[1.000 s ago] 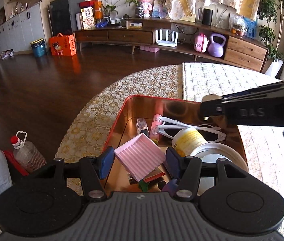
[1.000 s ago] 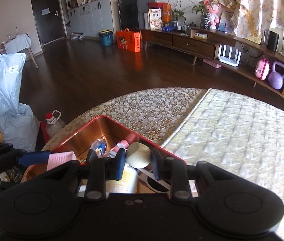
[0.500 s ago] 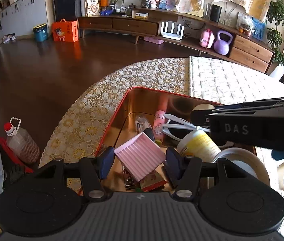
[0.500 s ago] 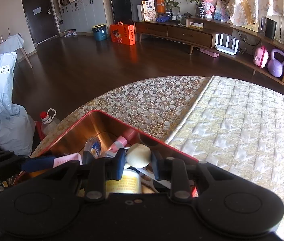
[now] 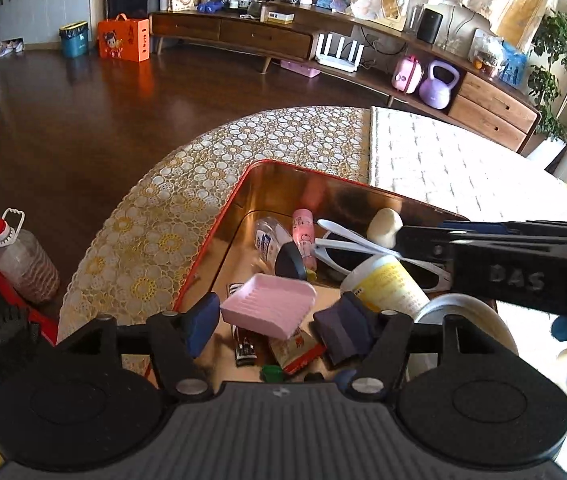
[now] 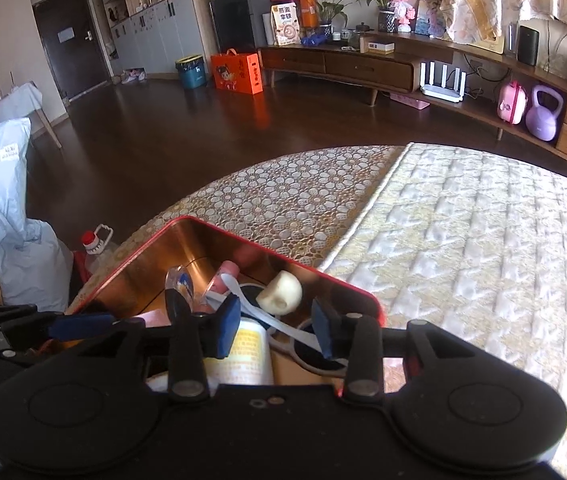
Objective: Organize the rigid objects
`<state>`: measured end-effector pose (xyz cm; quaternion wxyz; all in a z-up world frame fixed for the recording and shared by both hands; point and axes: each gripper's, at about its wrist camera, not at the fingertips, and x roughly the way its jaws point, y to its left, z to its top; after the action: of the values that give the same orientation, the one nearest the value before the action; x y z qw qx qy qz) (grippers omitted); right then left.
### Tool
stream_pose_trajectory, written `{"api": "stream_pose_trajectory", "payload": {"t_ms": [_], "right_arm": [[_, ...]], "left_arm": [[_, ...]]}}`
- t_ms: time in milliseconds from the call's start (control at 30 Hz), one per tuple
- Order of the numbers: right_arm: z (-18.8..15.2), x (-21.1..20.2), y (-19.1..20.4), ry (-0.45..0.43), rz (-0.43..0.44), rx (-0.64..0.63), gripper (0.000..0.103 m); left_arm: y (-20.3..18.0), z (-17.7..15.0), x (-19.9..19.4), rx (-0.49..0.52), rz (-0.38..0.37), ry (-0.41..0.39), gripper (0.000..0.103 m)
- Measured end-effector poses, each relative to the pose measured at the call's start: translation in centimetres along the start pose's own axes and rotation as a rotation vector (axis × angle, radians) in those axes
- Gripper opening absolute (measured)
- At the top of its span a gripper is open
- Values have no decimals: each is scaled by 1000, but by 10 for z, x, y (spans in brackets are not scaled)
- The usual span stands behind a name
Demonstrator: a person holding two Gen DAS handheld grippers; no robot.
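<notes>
Left gripper [image 5: 267,322] just opened, pink tray [image 5: 269,310] dropping free into red tin [image 5: 219,232]; right gripper [image 6: 277,330] open too, empty; item stowed

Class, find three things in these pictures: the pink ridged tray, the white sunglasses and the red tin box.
pink ridged tray [image 5: 269,305], left wrist view, on its ridged top face.
white sunglasses [image 5: 347,236], left wrist view, on a folded white arm.
red tin box [image 6: 283,258], right wrist view, on its far red rim.
</notes>
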<state>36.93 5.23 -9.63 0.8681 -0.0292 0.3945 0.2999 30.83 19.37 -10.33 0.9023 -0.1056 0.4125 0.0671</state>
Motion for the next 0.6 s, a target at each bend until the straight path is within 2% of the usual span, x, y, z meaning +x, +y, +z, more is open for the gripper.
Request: {"api": "stream_pose_trajectory", "payload": {"t_ms": [133, 333, 400, 500, 600], "right_arm": [[-4, -20, -1, -21, 24, -5, 41], [-13, -48, 1, -47, 47, -13, 45], [-15, -58, 2, -56, 63, -13, 52], [-21, -73, 3, -71, 73, -23, 55], [-28, -90, 3, -85, 90, -26, 60]], "left_arm": [[-1, -3, -11, 3, 2, -23, 74], [-5, -5, -37, 19, 16, -80, 74], [-8, -6, -46, 30, 13, -96, 74], [-13, -8, -59, 46, 12, -120, 75], [-18, -10, -71, 59, 16, -139, 82]]}}
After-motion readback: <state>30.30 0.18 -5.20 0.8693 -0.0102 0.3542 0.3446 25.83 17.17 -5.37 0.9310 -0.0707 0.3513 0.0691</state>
